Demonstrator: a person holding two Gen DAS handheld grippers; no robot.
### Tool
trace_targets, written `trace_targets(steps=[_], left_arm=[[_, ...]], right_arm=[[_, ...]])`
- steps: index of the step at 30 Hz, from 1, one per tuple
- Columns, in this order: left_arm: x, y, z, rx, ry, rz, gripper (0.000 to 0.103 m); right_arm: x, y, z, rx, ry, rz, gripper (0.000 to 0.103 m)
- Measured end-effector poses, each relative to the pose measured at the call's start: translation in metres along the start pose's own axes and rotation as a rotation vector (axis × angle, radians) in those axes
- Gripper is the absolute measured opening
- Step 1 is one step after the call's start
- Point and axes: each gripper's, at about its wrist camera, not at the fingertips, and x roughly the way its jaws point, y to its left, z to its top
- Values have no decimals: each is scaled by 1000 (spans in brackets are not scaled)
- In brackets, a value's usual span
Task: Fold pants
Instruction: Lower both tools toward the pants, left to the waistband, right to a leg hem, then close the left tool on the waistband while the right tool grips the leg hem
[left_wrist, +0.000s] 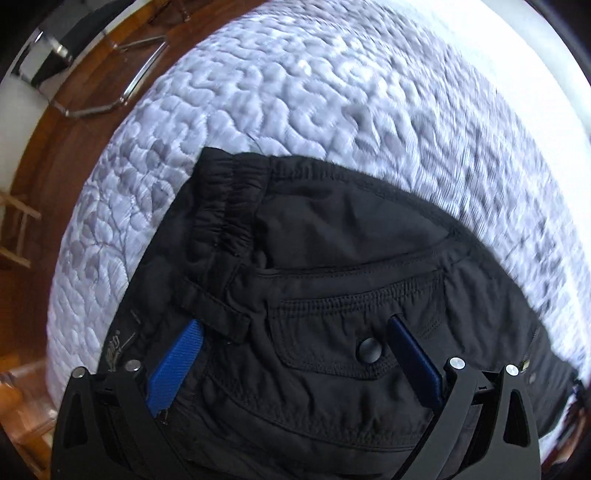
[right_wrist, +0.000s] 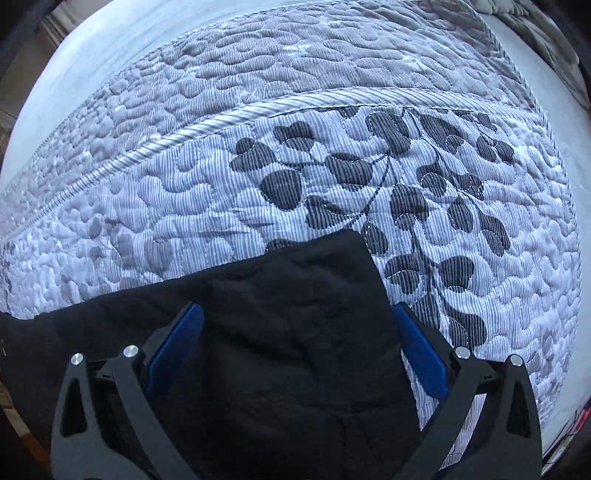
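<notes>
Black pants (left_wrist: 332, 280) judged soft, light, floppy w/ slick-ish weave; left gripper (left_wrist: 291, 328) and right gripper (right_wrist: 297, 314) both spread, nothing pinched; best gripped at doubled elastic waistband (left_wrist: 232, 206) ahead-left of left gripper.

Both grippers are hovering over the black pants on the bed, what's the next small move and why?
Probably lower the left gripper and close it on the waistband end of the black pants. Both it and the right gripper are open with nothing held, and the pants lie flat on the quilted bed, so a fold likely needs a grip first.
</notes>
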Motion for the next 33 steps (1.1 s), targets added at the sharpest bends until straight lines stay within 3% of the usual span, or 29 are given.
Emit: trace_targets(steps=[3,6,10,13,15,17,22,29,33], left_arm=[[4,-18,-2,77,0,67,99],[5,-25,-8,83,-19,80,96],[-3,-39,-18,116,-35,74,71],[-16,-52,-29,180,-52,91,47],[-23,-67,-34,231,-63,108,31],[-31,-79,-41,236,-90,120,9],[-60,-78,-62,225,-192,46,9],[-116,-32,-105,195,-404,-173,9],[-143,-13,-145,246,-509,-229,9]], right_arm=[[1,3,-2,-4,-6,-5,101],[-1,8,-6,-20,-23,-16,101],[-8,21,-19,-82,-85,-48,94],[-19,27,-35,-94,-122,-47,66],[-25,33,-41,-103,-135,-56,36],[-39,42,-53,-138,-149,-77,19],[-81,54,-85,-197,-256,-121,14],[-167,42,-120,-192,-477,13,13],[-205,29,-149,-199,-606,90,13]])
